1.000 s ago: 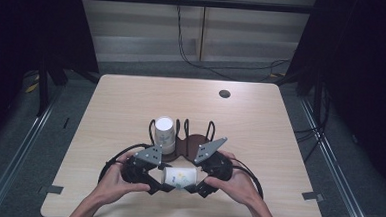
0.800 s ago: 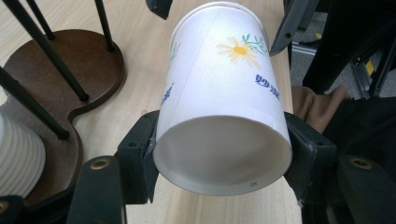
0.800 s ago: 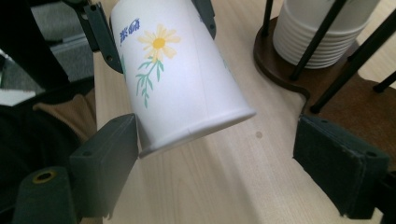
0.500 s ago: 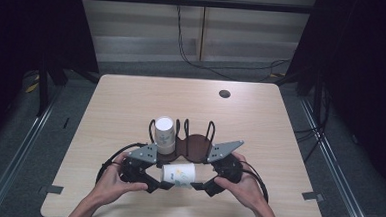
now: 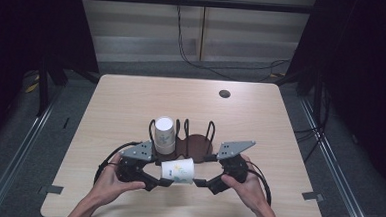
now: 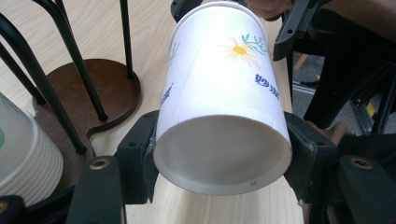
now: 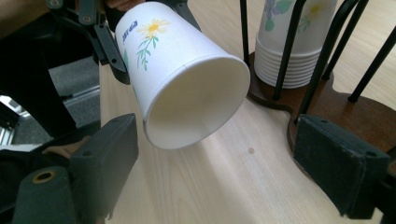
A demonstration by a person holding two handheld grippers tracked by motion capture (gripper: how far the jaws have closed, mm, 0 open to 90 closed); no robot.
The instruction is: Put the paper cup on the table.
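Lying on its side above the near part of the table (image 5: pixel 131 100), one white paper cup (image 5: pixel 178 170) is pinched by the left gripper (image 5: pixel 163 181), whose two black pads press the cup's wall on either side close to its closed base, as the left gripper view shows. The cup's open mouth faces the right gripper (image 5: pixel 202 182); that gripper's jaws stand spread, one on each side of the mouth and clear of the rim, holding nothing. The cup bears a printed yellow daisy with green leaves and a few small blue characters, too small to read.

Just behind the held cup stands one dark wooden cup holder (image 5: pixel 195 143) with black wire uprights on a lobed base. One stack of matching flowered cups (image 5: pixel 164 134) sits upside down in its left bay; the rims visible in the right gripper view number about eight, though the exact count cannot be told. The middle of the base is bare wood.

One small dark round disc (image 5: pixel 225 93) lies on the far part of the table, well apart from the holder.
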